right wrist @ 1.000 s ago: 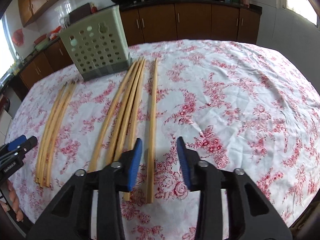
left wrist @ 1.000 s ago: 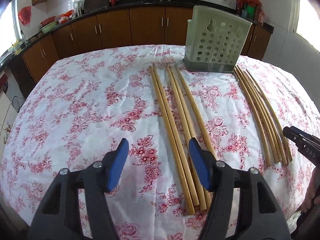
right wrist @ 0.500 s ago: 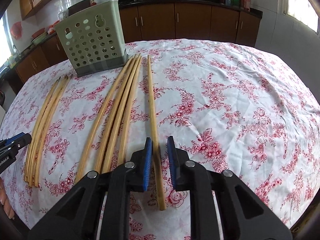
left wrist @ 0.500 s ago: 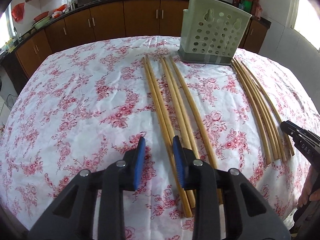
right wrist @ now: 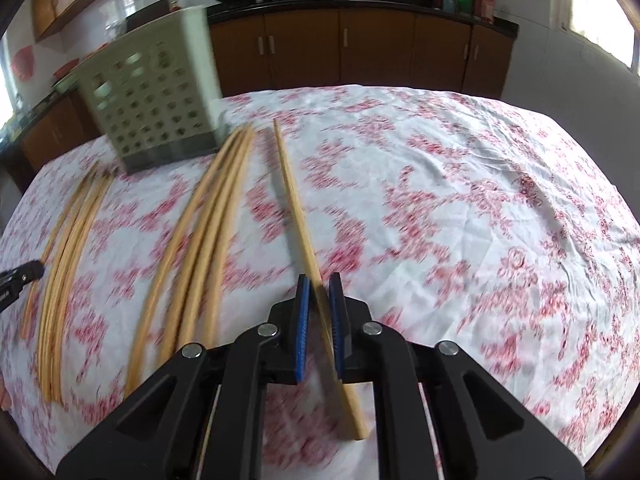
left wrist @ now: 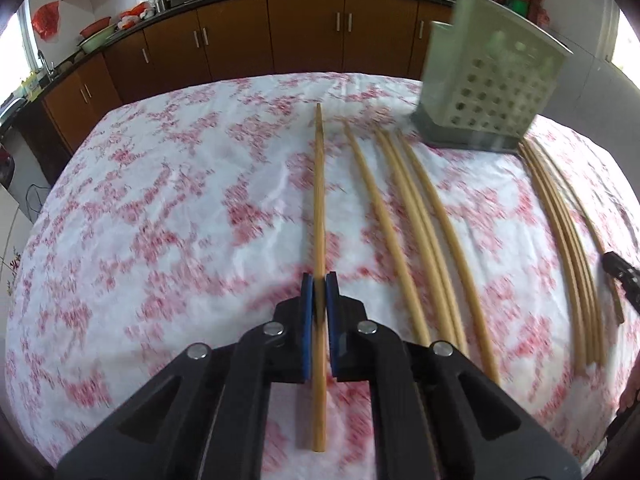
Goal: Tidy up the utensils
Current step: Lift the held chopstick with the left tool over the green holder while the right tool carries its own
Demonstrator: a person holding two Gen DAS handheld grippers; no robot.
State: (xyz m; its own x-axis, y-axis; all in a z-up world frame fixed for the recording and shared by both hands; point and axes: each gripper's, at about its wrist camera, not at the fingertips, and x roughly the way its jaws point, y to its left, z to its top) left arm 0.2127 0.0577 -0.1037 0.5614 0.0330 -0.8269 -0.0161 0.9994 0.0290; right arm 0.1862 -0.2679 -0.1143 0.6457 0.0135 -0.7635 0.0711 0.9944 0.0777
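My left gripper [left wrist: 319, 282] is shut on one long wooden chopstick [left wrist: 319, 200], held above the floral tablecloth. Several more chopsticks [left wrist: 424, 224] lie to its right, and another bunch [left wrist: 568, 232] lies further right. The pale green perforated utensil holder [left wrist: 492, 80] stands at the far side. My right gripper [right wrist: 319, 284] is shut on a single chopstick [right wrist: 296, 208], also lifted. In the right wrist view the holder [right wrist: 152, 92] stands at the far left, with several chopsticks [right wrist: 200, 240] and another bunch [right wrist: 68, 248] lying on the cloth.
The table wears a white cloth with red flowers [right wrist: 460, 200]. Brown kitchen cabinets [left wrist: 240, 40] and a dark counter run behind it. The right gripper's tip [left wrist: 620, 276] shows at the left view's right edge, and the left gripper's tip [right wrist: 20, 278] at the right view's left edge.
Both grippers have closed, each on one chopstick, and lifted it off the cloth. Both views are blurred with motion and the holder looks nearer.
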